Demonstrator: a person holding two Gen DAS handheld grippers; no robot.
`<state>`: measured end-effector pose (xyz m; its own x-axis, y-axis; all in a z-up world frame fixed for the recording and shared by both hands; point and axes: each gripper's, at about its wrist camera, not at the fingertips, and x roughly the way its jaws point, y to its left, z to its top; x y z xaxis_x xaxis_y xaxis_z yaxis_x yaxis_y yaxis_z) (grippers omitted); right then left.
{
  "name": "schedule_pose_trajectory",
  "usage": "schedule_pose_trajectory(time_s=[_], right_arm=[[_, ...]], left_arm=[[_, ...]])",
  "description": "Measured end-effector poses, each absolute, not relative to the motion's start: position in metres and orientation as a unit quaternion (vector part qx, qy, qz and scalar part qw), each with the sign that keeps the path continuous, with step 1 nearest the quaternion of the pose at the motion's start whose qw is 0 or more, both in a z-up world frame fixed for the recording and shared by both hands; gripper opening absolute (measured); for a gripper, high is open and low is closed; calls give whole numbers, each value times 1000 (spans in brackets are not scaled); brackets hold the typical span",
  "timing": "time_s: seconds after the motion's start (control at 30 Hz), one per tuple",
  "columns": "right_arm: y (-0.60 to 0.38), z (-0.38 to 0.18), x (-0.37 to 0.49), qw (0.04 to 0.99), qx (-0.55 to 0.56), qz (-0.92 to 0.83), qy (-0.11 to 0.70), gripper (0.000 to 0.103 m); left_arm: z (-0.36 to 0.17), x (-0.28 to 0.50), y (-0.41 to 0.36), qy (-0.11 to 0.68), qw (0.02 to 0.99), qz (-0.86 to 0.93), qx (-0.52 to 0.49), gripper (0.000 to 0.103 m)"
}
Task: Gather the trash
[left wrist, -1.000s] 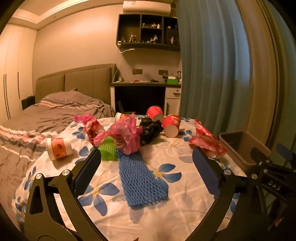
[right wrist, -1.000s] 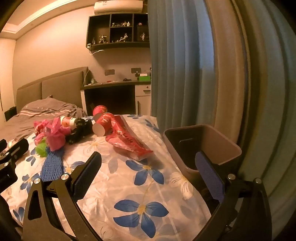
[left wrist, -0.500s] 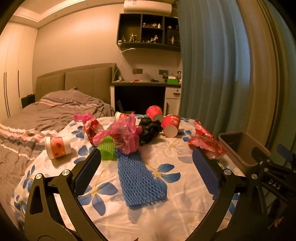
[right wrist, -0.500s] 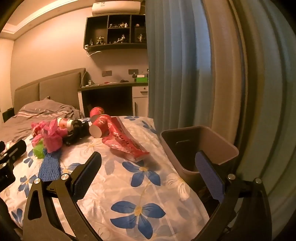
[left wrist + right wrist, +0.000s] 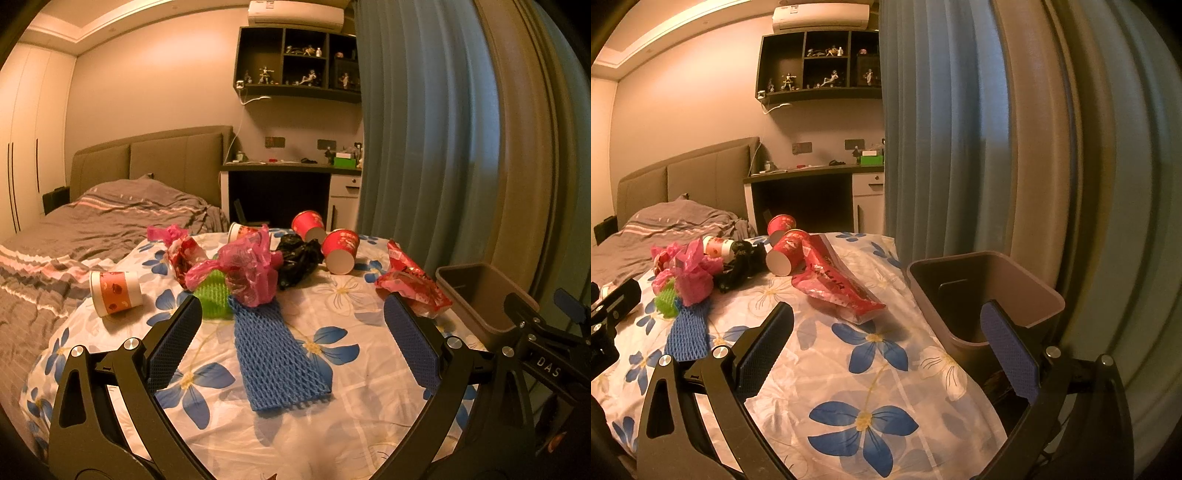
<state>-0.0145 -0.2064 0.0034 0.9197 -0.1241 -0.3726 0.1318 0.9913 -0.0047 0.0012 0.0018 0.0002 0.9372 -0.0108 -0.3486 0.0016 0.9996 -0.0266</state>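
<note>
Trash lies on a table with a flowered cloth (image 5: 351, 306). A blue foam net (image 5: 275, 354) lies right in front of my open, empty left gripper (image 5: 291, 332). Behind it are a green net (image 5: 212, 293), a pink plastic bag (image 5: 247, 267), a black bag (image 5: 297, 258), red paper cups (image 5: 340, 251) and a red wrapper (image 5: 413, 284). A white and orange cup (image 5: 116, 288) lies at the left. My right gripper (image 5: 886, 332) is open and empty, low over the cloth. A brown bin (image 5: 982, 291) stands at the table's right edge, by its right finger. The red wrapper (image 5: 838, 288) lies ahead.
A bed (image 5: 92, 229) with a grey cover is to the left. A blue curtain (image 5: 424, 140) hangs behind the table at the right. A desk (image 5: 288, 184) and a wall shelf stand at the back. The left gripper's body (image 5: 609, 306) shows at the right view's left edge.
Both views have risen and pulled back slightly from the table. Nothing on the table has moved. Both grippers stay open.
</note>
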Motion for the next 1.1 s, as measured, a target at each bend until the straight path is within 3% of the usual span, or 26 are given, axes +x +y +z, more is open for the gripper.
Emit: schedule_pose_trajectory(time_s=[1.1], right_arm=[[-210, 4, -17, 980, 11, -69, 184, 98]], left_arm=[[-2, 1, 2, 178, 984, -3, -16, 97]])
